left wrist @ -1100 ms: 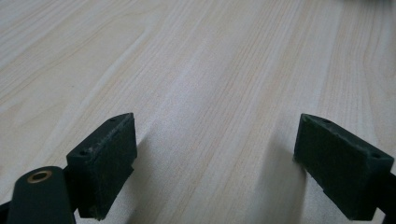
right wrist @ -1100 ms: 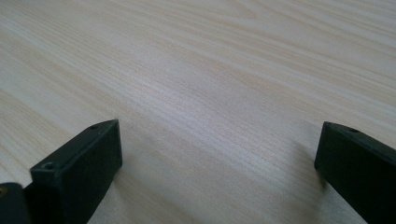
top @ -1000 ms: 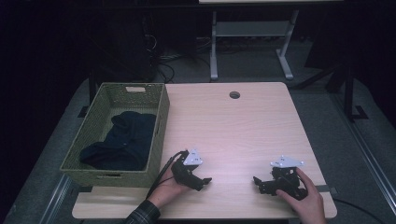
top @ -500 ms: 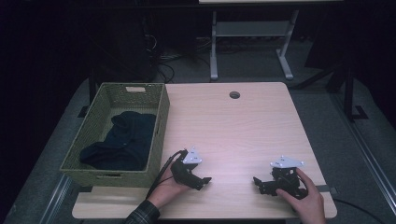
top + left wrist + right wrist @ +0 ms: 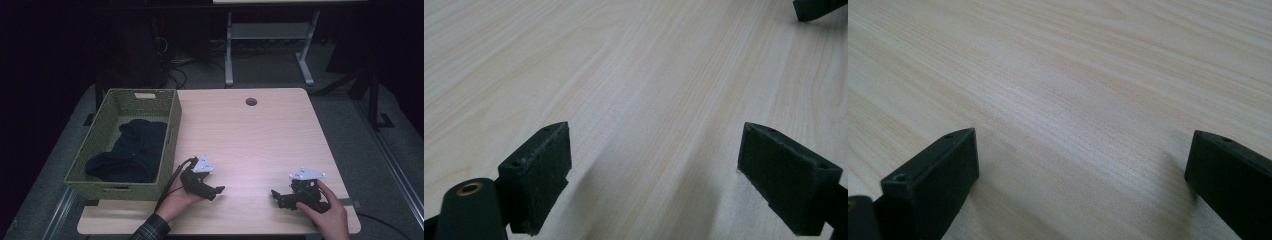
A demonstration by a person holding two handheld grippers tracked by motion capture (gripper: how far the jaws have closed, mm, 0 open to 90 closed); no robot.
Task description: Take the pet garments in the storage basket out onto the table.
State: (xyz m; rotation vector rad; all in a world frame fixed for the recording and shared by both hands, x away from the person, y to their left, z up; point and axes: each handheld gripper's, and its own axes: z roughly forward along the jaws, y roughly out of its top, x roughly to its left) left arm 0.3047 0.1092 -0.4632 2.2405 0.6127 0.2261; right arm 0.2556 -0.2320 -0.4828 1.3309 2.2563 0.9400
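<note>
A green woven basket [image 5: 172,131] stands at the table's left edge with a dark blue garment [image 5: 131,152] bundled inside it. My left gripper [image 5: 217,191] rests low on the wooden table [image 5: 250,140] near the front, just right of the basket, open with nothing between its jaws [image 5: 654,175]. My right gripper [image 5: 276,196] lies near the front right corner, pointing left toward the other one, also open and empty [image 5: 1080,180]. In the left gripper view a dark jaw tip of the right gripper [image 5: 819,7] shows at the top right.
A round cable hole [image 5: 251,102] sits near the table's far edge. Behind the table stand a white frame [image 5: 267,35] and cables on the dark floor. Bare wood lies between the grippers and the far edge.
</note>
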